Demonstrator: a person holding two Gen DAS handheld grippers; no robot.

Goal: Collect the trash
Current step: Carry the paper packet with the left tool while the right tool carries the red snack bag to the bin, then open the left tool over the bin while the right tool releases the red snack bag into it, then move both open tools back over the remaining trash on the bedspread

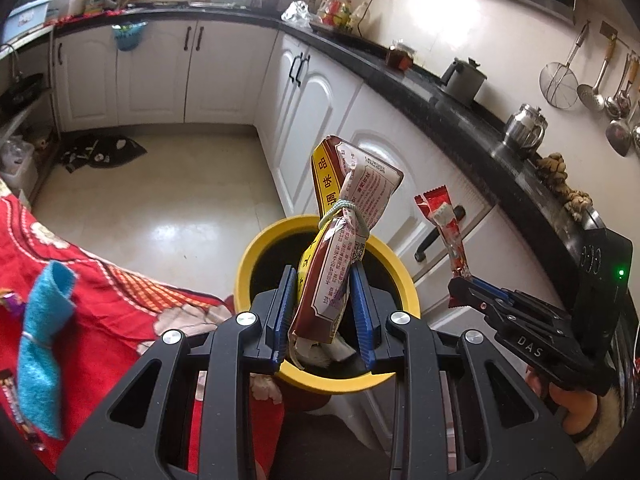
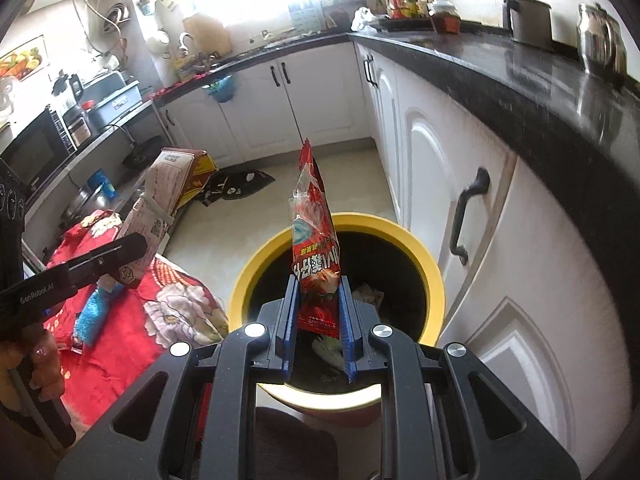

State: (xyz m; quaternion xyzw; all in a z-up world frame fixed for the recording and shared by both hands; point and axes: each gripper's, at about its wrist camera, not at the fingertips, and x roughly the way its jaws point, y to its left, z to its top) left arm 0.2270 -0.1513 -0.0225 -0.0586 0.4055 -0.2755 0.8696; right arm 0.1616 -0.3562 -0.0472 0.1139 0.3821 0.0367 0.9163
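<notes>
The left claw (image 1: 324, 312) grips a brown-and-yellow seasoning packet (image 1: 340, 240), tied round its middle with a pale string, upright above the yellow-rimmed trash bin (image 1: 256, 252). The right claw (image 2: 318, 316) clamps a red snack wrapper (image 2: 314, 240) over the same bin, whose dark inside already holds pale scraps. Beside the bin, a red floral cloth (image 1: 120, 292) carries a folded blue rag (image 1: 42, 340).

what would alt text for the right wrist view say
The right gripper grips a red snack wrapper upright over a yellow-rimmed trash bin that already holds some scraps. At left, the left gripper holds a brown seasoning packet above a red floral cloth, with white kitchen cabinets behind.
</notes>
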